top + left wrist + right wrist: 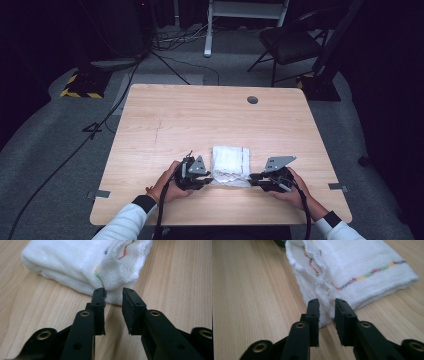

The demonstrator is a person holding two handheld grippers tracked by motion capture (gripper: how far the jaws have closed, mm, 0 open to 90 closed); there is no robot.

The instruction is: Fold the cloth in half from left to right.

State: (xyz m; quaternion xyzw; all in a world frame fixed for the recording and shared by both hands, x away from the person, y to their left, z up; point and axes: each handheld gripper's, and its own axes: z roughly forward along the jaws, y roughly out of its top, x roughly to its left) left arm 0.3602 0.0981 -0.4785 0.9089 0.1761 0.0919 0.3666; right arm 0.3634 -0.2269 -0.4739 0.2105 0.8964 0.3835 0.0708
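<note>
We hold a gripper in each hand at the near edge of the wooden bench [165,120], with a folded white cloth [230,165] lying between them, a little nearer to us than the middle of the bench. The cloth is a woven white towel with a line of multicoloured stitching along its hem, folded into a thick rectangle with frayed, loose edges on the side closest to us. Our left gripper [202,179] sits at the cloth's near left corner and our right gripper [254,177] at its near right corner, both pointing inward toward the cloth. In the left gripper view, the fingers [99,298] stand slightly apart with a narrow gap between them; their tips reach the edge of the cloth [82,263], but the pads do not press on it, and bare wood shows through the gap. In the right gripper view, the fingers [314,310] are likewise parted by a narrow gap, and a ragged fold of the cloth [352,267] lies at the tips and hangs loosely into the gap without being pinched. The cloth rests flat on the bench, lifted nowhere.
</note>
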